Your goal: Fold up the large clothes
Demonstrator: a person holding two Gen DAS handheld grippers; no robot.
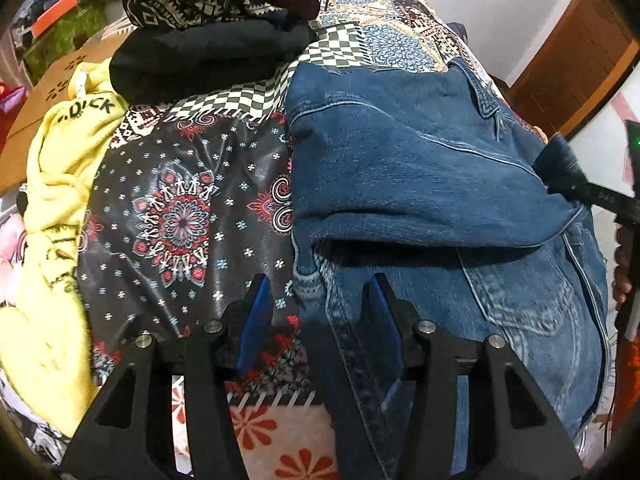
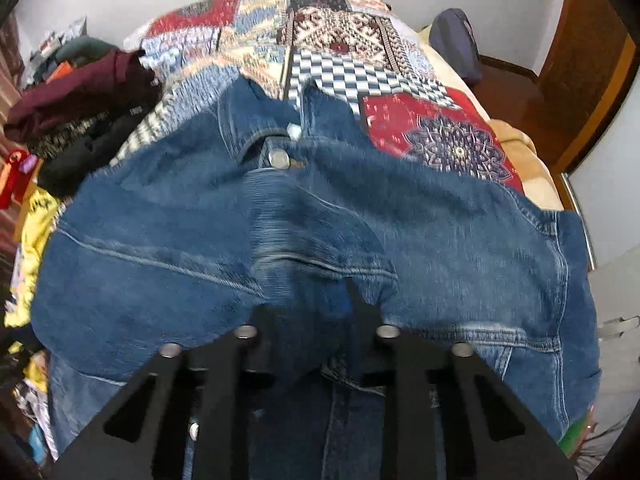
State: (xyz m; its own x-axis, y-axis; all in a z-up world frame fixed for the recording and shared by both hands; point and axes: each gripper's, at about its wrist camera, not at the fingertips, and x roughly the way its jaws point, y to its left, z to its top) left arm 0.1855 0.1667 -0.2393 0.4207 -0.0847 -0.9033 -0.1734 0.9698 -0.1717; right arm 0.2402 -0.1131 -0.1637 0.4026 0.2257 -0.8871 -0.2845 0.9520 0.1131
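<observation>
The denim jacket [image 2: 320, 220] lies spread on the bed, collar toward the far end, with one sleeve folded across its body. The right claw [image 2: 320, 312] has its jaws drawn narrow and pinched on a bunch of denim near the jacket's middle, though that view is blurred and I cannot tell how many layers it has. If it holds only the top layer, a lift would likely peel that layer off and leave the fold lopsided. The left claw [image 1: 316, 300] stands half open and empty above the jacket's edge, one finger over denim and the other over the bedspread [image 1: 180, 200]. Closing there could catch the bedspread along with the jacket and drag it into the fold.

The bed is covered in a busy patchwork print. A yellow garment [image 1: 60, 200] lies crumpled near the jacket's edge, and a stack of folded clothes [image 1: 208, 32] sits beyond it; a wide sweep could snag either. A wooden door [image 2: 588, 80] stands in a pale wall at the far right.
</observation>
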